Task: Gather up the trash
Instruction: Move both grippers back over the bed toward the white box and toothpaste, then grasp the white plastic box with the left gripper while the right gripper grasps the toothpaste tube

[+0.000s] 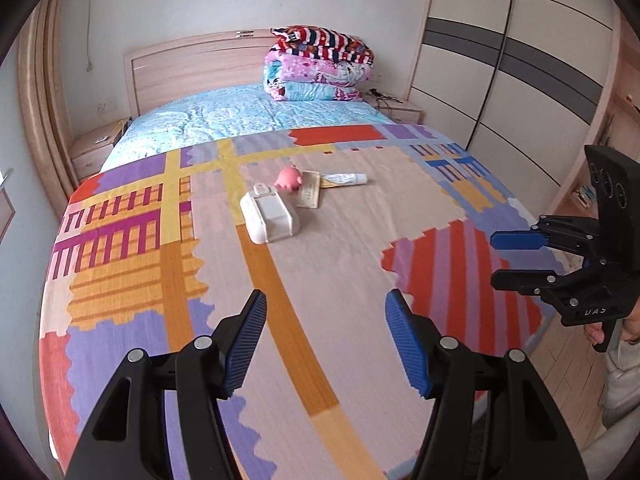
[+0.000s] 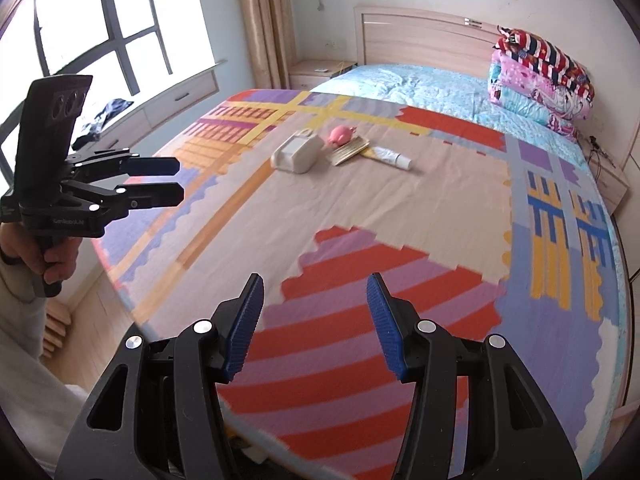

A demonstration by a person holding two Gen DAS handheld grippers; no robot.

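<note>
On the patterned bedspread (image 1: 340, 264) lie a white plastic container (image 1: 269, 213), a pink toy (image 1: 289, 178), a flat tan packet (image 1: 309, 194) and a white tube (image 1: 344, 179). They also show in the right wrist view: container (image 2: 298, 152), pink toy (image 2: 341, 135), packet (image 2: 349, 151), tube (image 2: 390, 157). My left gripper (image 1: 325, 306) is open and empty, over the near part of the bed, well short of the items. My right gripper (image 2: 315, 290) is open and empty over the bed's near right corner. Each gripper shows in the other's view: right (image 1: 494, 258), left (image 2: 180, 180).
Folded quilts (image 1: 320, 66) are stacked at the headboard. Nightstands (image 1: 90, 150) (image 1: 396, 108) flank the bed. A wardrobe (image 1: 516, 64) stands to the right, a window (image 2: 100, 28) and curtain (image 2: 264, 20) to the left. Wood floor (image 2: 92, 304) lies beside the bed.
</note>
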